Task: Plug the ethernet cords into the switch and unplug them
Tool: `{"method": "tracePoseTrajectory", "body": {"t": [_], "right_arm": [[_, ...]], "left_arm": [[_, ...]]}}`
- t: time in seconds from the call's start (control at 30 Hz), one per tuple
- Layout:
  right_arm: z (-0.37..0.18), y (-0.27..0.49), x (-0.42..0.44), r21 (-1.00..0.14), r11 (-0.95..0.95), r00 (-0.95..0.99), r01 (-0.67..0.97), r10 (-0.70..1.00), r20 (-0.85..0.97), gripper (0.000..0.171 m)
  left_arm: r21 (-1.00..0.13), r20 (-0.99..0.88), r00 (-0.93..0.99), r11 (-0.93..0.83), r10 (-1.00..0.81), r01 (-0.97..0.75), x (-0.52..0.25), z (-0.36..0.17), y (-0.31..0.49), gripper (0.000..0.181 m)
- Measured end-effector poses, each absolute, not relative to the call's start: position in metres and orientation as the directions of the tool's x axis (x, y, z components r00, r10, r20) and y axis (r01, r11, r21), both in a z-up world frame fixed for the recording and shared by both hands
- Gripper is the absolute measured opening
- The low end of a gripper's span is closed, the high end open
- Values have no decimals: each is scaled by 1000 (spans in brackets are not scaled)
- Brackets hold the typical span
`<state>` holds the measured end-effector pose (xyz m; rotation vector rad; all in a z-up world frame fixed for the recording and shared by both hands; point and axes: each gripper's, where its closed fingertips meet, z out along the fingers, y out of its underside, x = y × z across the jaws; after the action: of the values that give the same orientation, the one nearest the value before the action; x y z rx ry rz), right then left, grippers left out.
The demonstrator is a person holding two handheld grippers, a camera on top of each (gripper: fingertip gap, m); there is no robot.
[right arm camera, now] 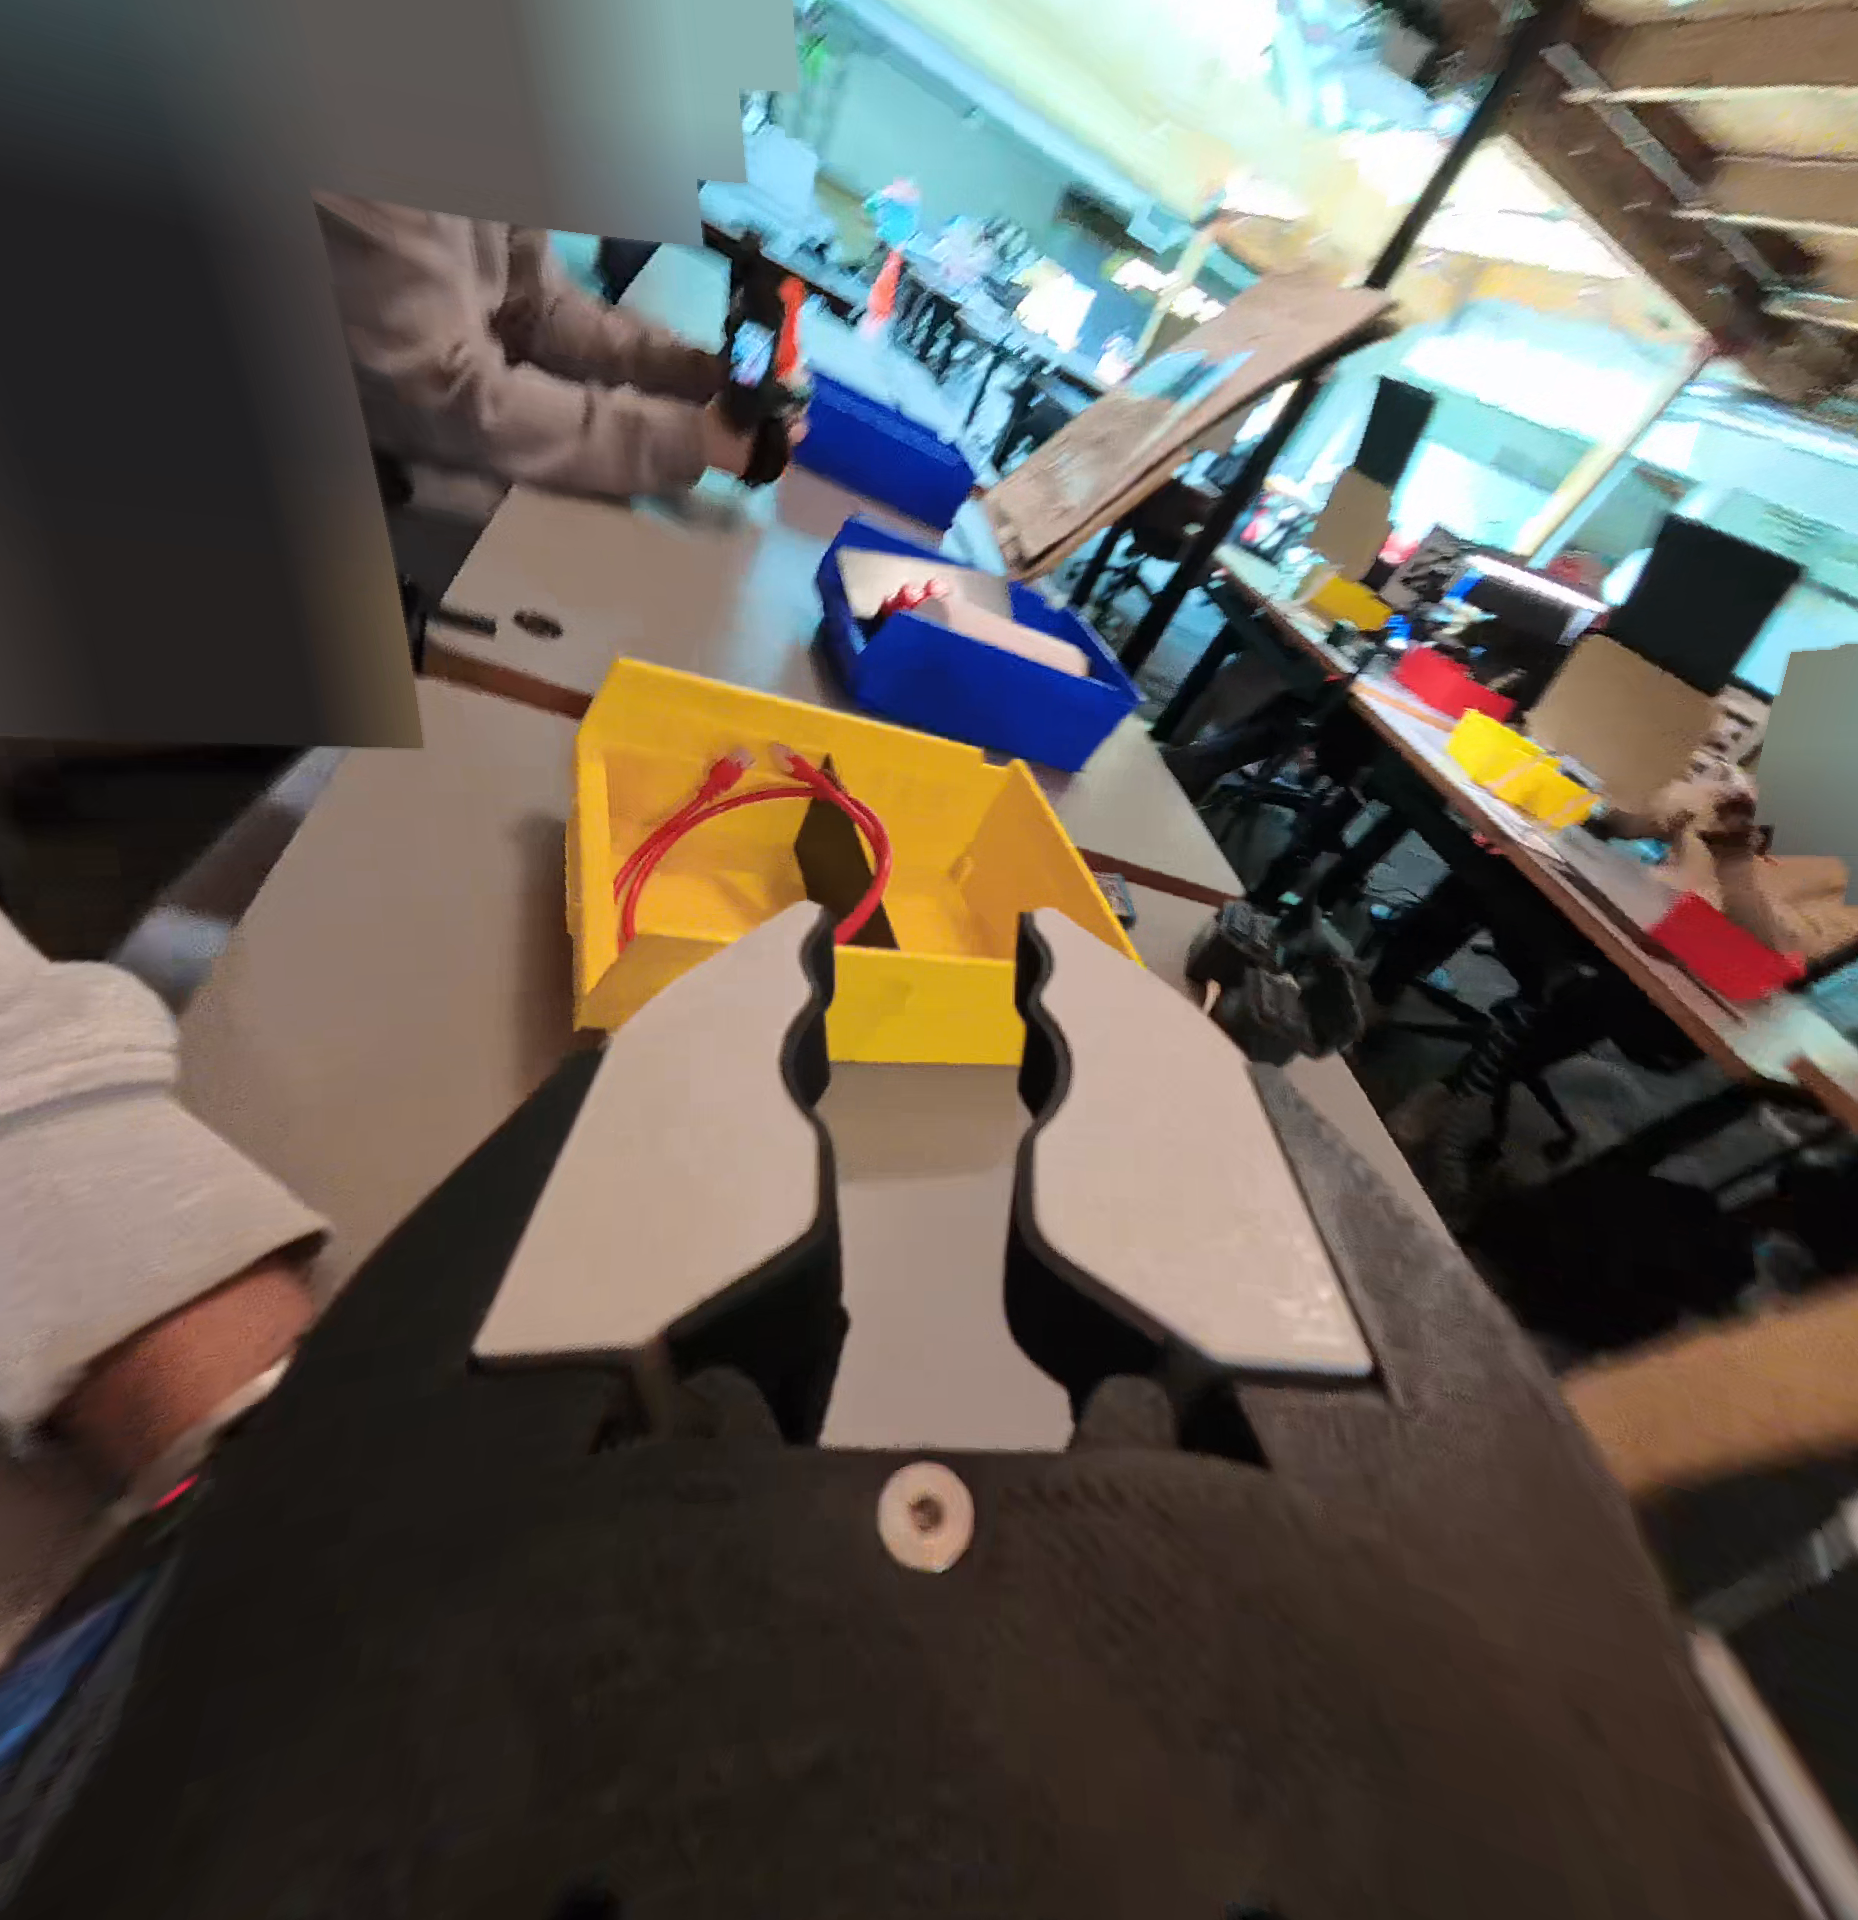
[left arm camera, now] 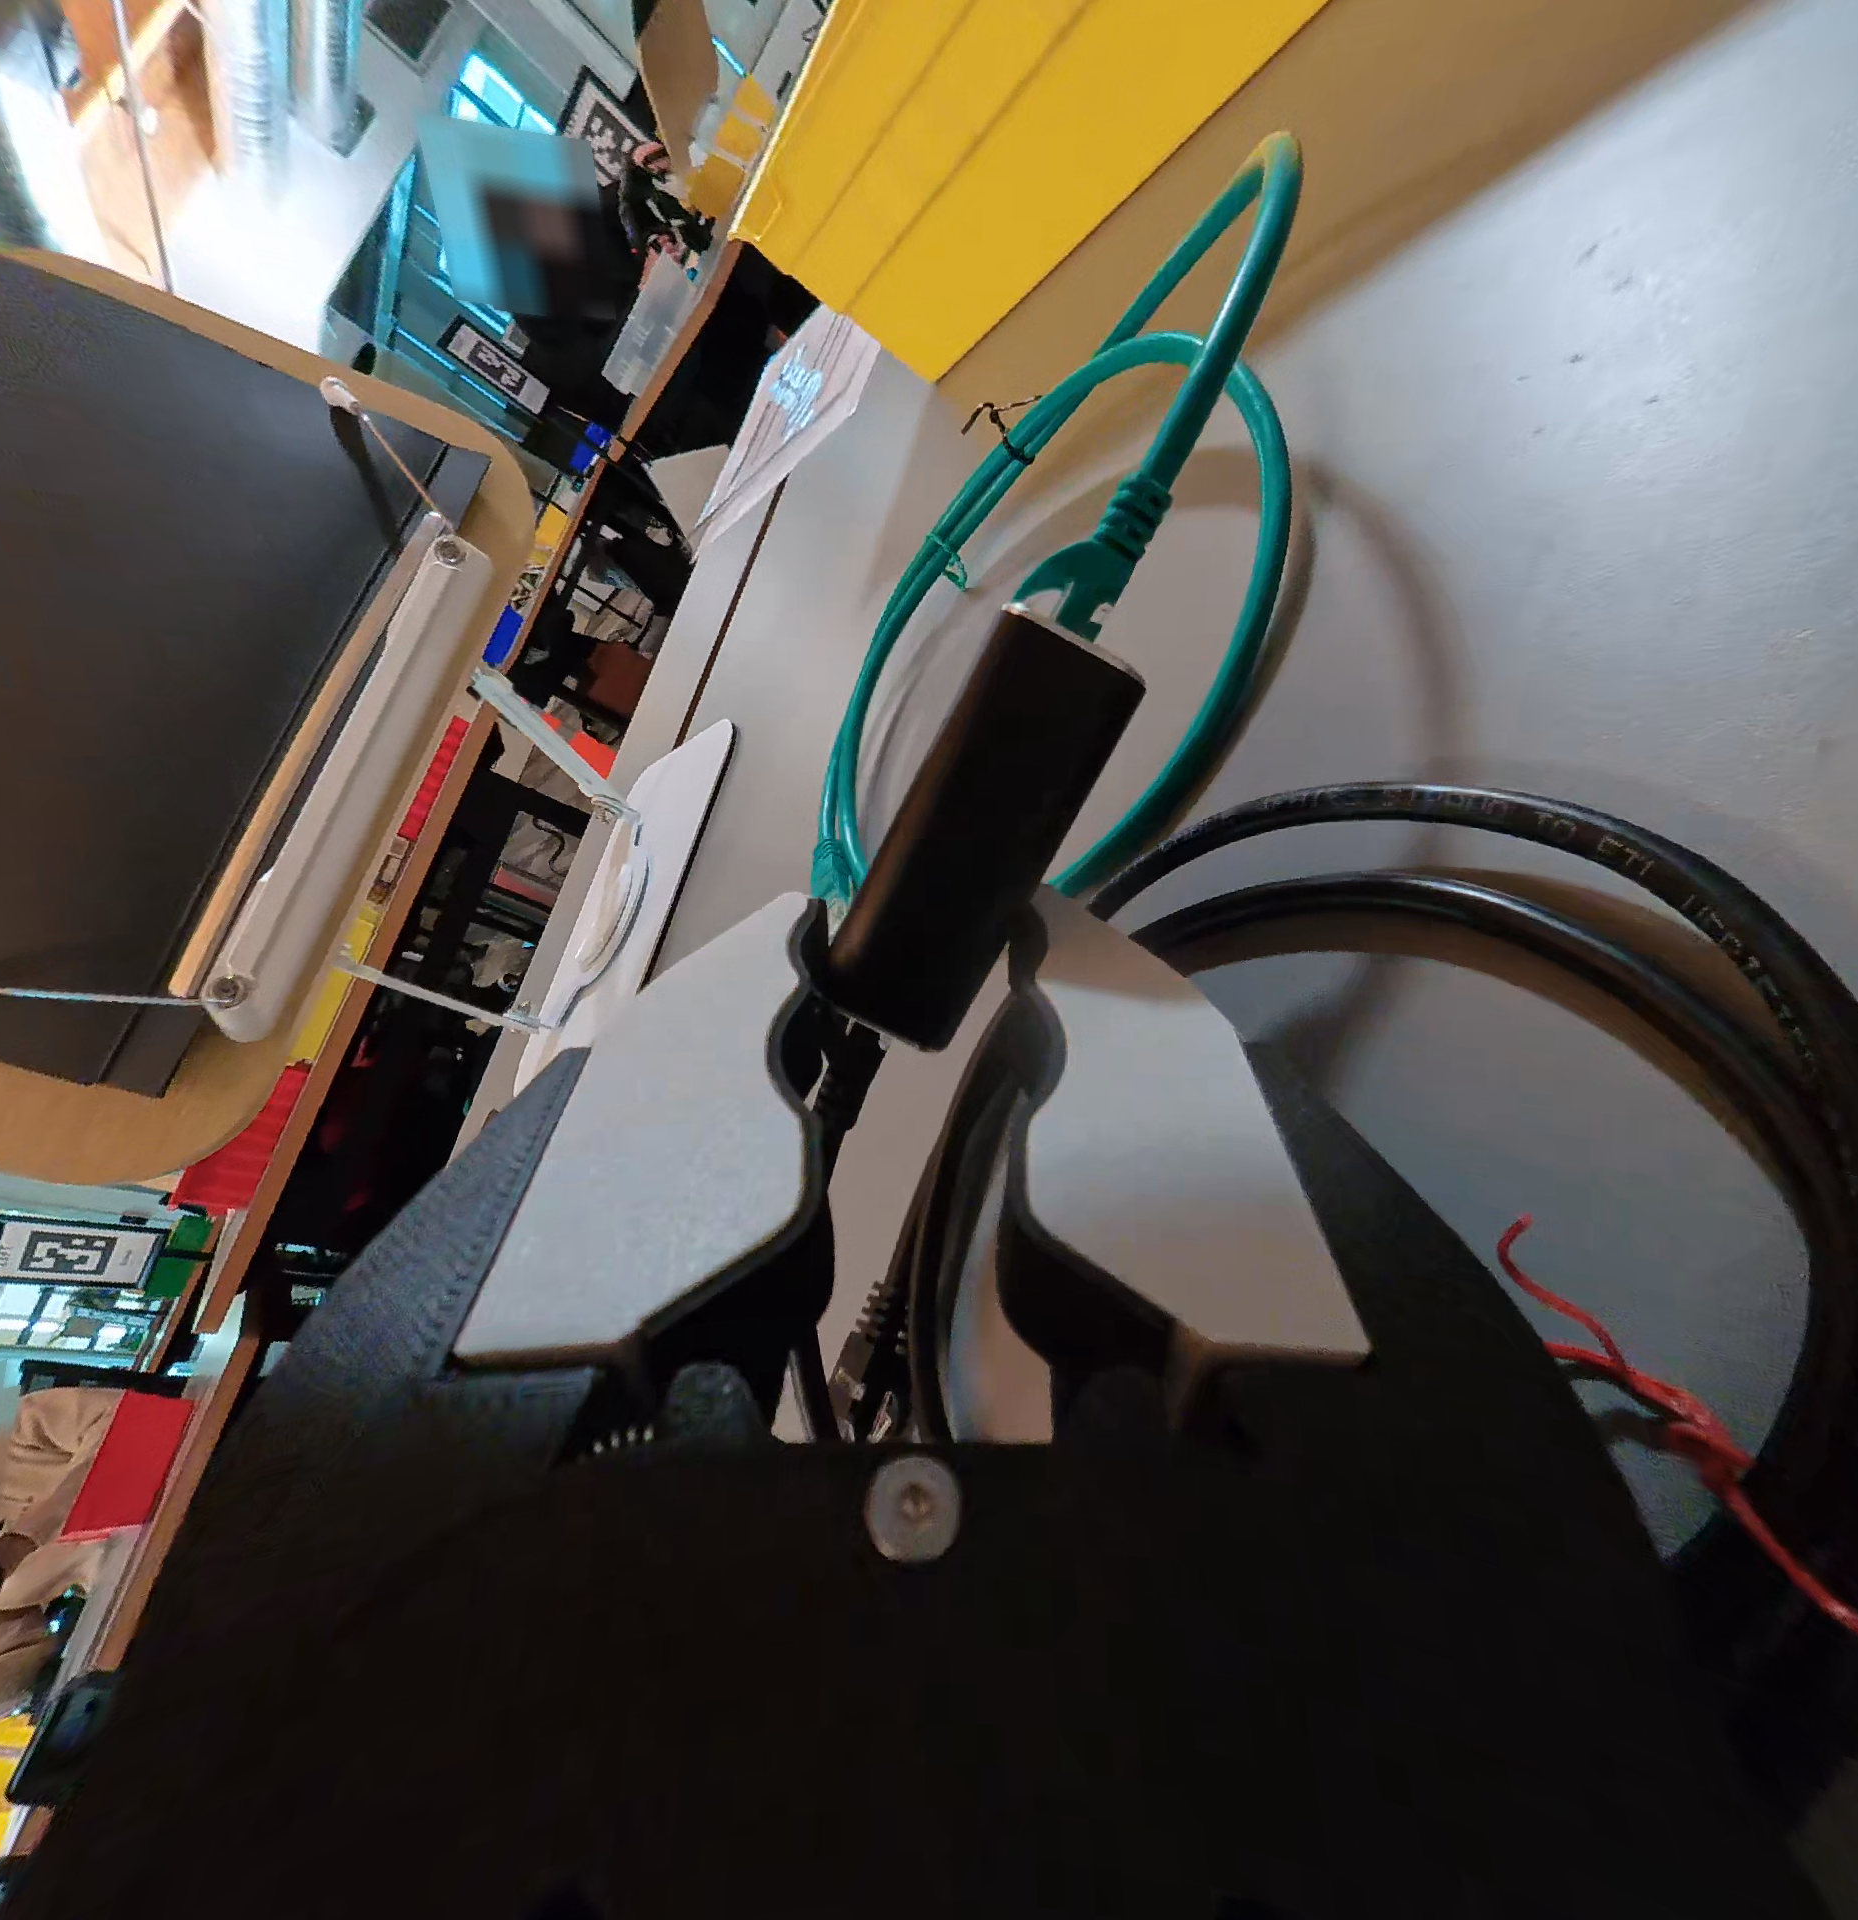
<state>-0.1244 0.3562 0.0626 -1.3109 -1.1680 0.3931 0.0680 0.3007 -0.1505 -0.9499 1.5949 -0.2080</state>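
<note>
My left gripper (left arm camera: 920, 925) is shut on a small black switch (left arm camera: 987, 821) and holds it tilted above the grey table (left arm camera: 1527, 416). A green ethernet cord (left arm camera: 1252, 312) has one plug (left arm camera: 1096, 571) in the switch's far end; its loop rests on the table behind. A black cord (left arm camera: 852, 1091) hangs from the near end between my fingers. A thick black cable coil (left arm camera: 1631, 862) lies to the right. My right gripper (right arm camera: 925, 925) is open and empty above the table, short of a yellow bin (right arm camera: 904, 1008) that holds a red ethernet cord (right arm camera: 759, 821).
A red twist tie (left arm camera: 1673, 1423) binds the black coil. A yellow bin (left arm camera: 956, 156) stands behind the green cord, and a white pad (left arm camera: 634, 894) lies left. A blue bin (right arm camera: 987, 686) sits beyond the yellow one. A person's sleeve (right arm camera: 73, 1143) is at the left. The table edge runs on the right.
</note>
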Motion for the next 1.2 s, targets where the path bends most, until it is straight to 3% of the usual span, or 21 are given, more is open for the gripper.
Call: {"method": "tracePoseTrajectory", "body": {"t": [0.17, 0.37, 0.5, 0.6, 0.67, 0.8, 0.83, 0.9, 1.07, 1.2], "right_arm": [[27, 417, -232, -778, 288, 206, 558, 861, 466, 37], [-44, 497, -312, -602, 151, 136, 784, 905, 404, 48], [-58, 503, -355, -619, 126, 116, 775, 935, 335, 39], [-65, 501, -368, -544, 161, 99, 824, 903, 418, 33], [-74, 511, -364, -450, 166, 90, 877, 864, 495, 41], [-112, 521, -341, -335, 0, 134, 942, 917, 375, 54], [-119, 523, -335, -310, -29, 143, 950, 925, 352, 49], [-116, 527, -330, -335, -23, 148, 942, 924, 352, 37], [-38, 520, -326, -598, 18, 244, 801, 903, 354, 7], [37, 503, -287, -722, 58, 314, 689, 874, 370, 6]], "left_arm": [[-582, -756, -6, 675, -655, -454, 70, -156, 295, 33], [-602, -742, 1, 665, -671, -443, 69, -154, 296, 33], [-598, -743, -7, 668, -670, -443, 69, -155, 295, 33], [-599, -741, -11, 668, -671, -442, 69, -155, 295, 33], [-599, -741, -14, 669, -672, -440, 69, -155, 295, 33], [-588, -746, -23, 675, -665, -445, 69, -157, 295, 33], [-585, -748, -26, 677, -663, -447, 69, -158, 294, 33], [-580, -751, -29, 680, -660, -449, 69, -158, 294, 33], [-591, -746, -19, 674, -666, -443, 69, -157, 295, 33], [-588, -748, -21, 676, -664, -444, 69, -158, 296, 33]]}}
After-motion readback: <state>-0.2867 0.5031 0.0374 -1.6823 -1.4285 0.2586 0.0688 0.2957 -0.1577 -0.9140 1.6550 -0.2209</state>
